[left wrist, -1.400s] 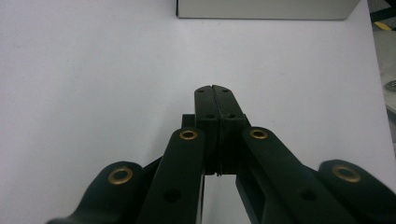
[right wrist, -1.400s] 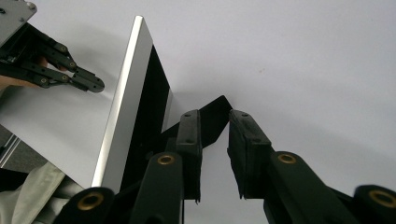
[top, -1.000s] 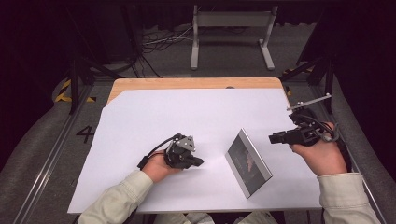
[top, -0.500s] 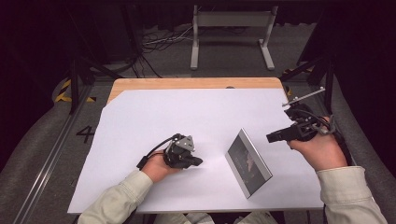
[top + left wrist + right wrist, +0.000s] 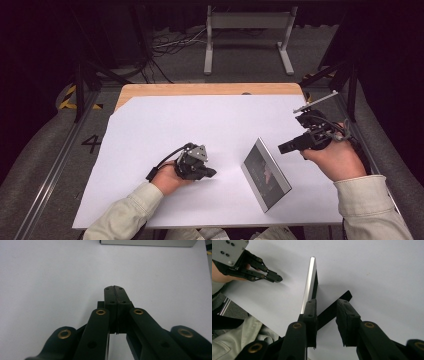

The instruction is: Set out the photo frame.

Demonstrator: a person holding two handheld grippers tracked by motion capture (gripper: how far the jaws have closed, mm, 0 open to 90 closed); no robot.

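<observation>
Right gripper (image 5: 286, 147) has drawn back from the frame (image 5: 265, 173), jaws just been opening, nothing pinched. Left gripper (image 5: 212, 173) closed, empty. Frame stands propped near table's (image 5: 150, 125) front-right edge. Likely light, rigid, glass-fronted, tippy; take its top edge.

This looks like a lab or test room set up for recording handwork, not a home. A wooden-topped bench (image 5: 210, 89) is covered by a large plain white sheet (image 5: 200, 125) and stands alone in a dark space. Grey carpet-like floor (image 5: 45, 155) surrounds it, with a painted numeral "4" (image 5: 91, 143) and yellow-and-black hazard tape (image 5: 67, 97) marking spots. Metal rails (image 5: 47, 175) run along the floor beside the bench. Behind it sit a pale grey metal stand (image 5: 248, 35) and loose cables (image 5: 170, 45) trailing across the floor. Black frame struts (image 5: 82, 87) rise at both sides.
</observation>
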